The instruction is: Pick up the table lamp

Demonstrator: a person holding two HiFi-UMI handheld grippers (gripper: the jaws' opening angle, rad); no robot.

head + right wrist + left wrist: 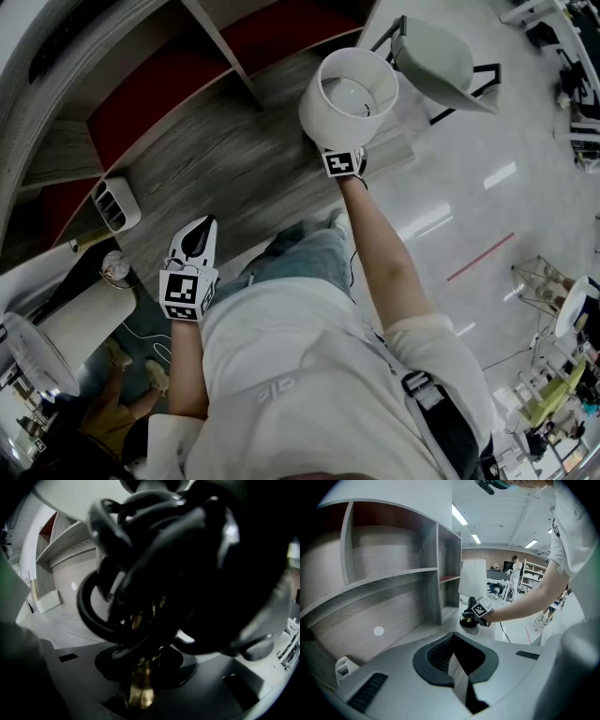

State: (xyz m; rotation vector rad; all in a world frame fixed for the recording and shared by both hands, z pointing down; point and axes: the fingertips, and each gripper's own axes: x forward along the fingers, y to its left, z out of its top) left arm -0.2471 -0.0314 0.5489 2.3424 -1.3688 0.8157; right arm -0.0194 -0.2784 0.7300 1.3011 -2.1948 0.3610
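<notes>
Here the right gripper (474, 616) pinches the upright table lamp (472, 576) low on its stem, far right on the desk (216, 178); the left gripper (195, 239), pressed together, hangs well apart.

Right arm (384, 253) reaches out straight, right claw (345, 159) gripping; left claw (199, 232) held close in, jaws together.

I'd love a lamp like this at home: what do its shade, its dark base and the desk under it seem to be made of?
Shade: matte white, smooth, probably fabric or paper; can't tell which.
Lamp base: glossy black looped bars with highlights, likely painted metal, plus a brass-coloured piece.
Desk: grey wood grain, possibly laminate.
</notes>
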